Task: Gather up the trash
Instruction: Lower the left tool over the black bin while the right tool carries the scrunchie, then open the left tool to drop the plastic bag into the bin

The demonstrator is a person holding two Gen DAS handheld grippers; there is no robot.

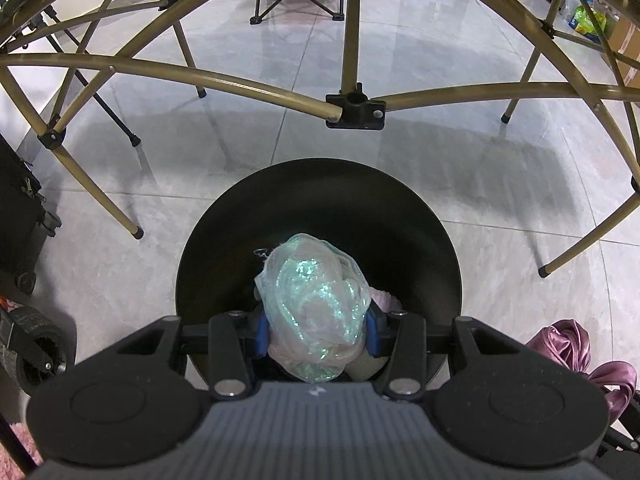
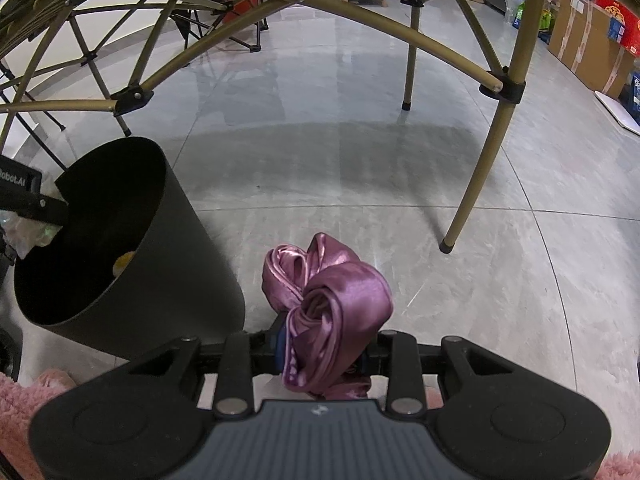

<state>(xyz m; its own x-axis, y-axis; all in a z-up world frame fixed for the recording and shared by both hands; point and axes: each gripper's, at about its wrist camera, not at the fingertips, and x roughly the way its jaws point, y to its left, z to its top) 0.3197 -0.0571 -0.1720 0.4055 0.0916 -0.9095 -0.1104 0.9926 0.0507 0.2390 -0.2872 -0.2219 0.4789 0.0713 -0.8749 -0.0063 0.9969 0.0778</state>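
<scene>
Left gripper (image 1: 316, 330) clamped a shimmery wad (image 1: 314, 304) over the black bin (image 1: 320, 184). Right gripper (image 2: 324, 350) pinched purple satin (image 2: 332, 300), bin (image 2: 160, 272) at nine o'clock.

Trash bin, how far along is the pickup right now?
Done: the black bin already holds something yellow. In hand: the left gripper clamps an iridescent plastic wad over the bin's mouth; the right gripper clamps a purple satin cloth beside the bin. Left: dropping both in.
</scene>
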